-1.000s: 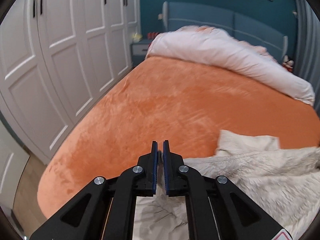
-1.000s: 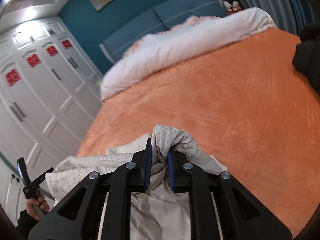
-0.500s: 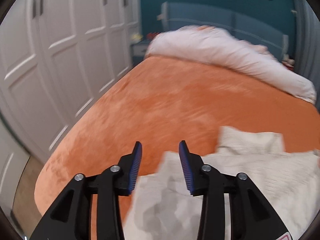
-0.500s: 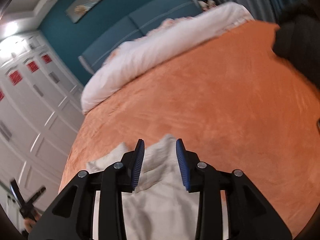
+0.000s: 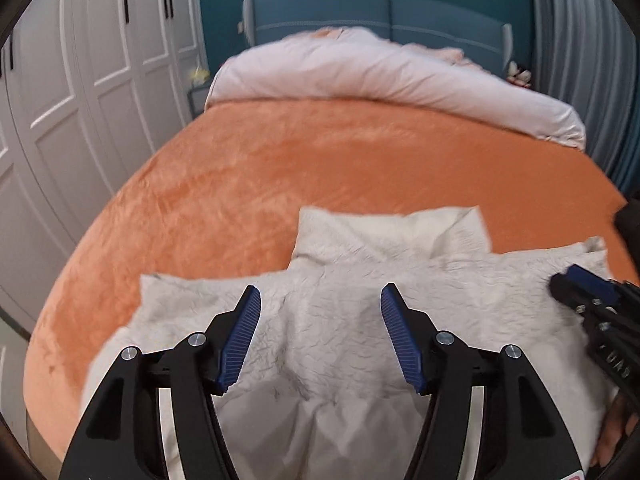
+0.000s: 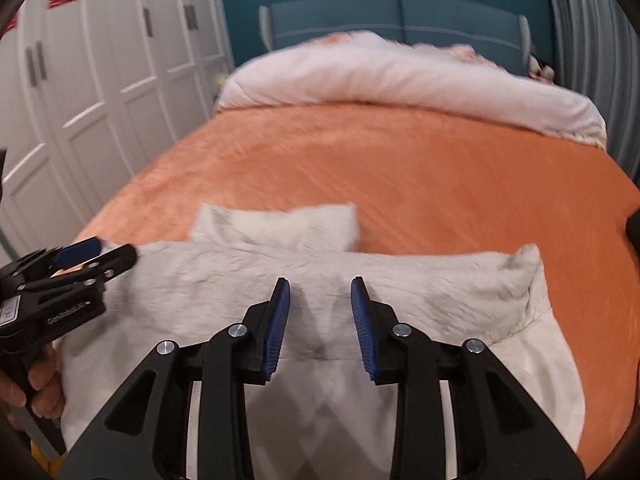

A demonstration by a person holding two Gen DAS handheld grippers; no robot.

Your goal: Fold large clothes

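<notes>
A large cream, fuzzy garment [image 5: 360,304] lies partly folded on the near part of the orange bed [image 5: 340,160]; its smooth lining shows at the near edge, and it also shows in the right wrist view [image 6: 320,268]. My left gripper [image 5: 320,300] is open and empty just above the garment. My right gripper [image 6: 320,292] is open and empty above the garment's folded edge. Each gripper shows in the other's view: the right one [image 5: 580,284] at the right edge, the left one [image 6: 92,256] at the left edge.
A rolled white-pink duvet [image 5: 380,76] lies across the far end of the bed, before a blue headboard [image 5: 380,12]. White wardrobe doors [image 5: 80,80] line the left side. A dark object [image 6: 634,228] sits at the bed's right edge. Grey curtains [image 5: 572,60] hang at right.
Both grippers were shut on the garment a second ago; they have opened and let it go. The garment now lies flat on the bed, and both views have swung level.
</notes>
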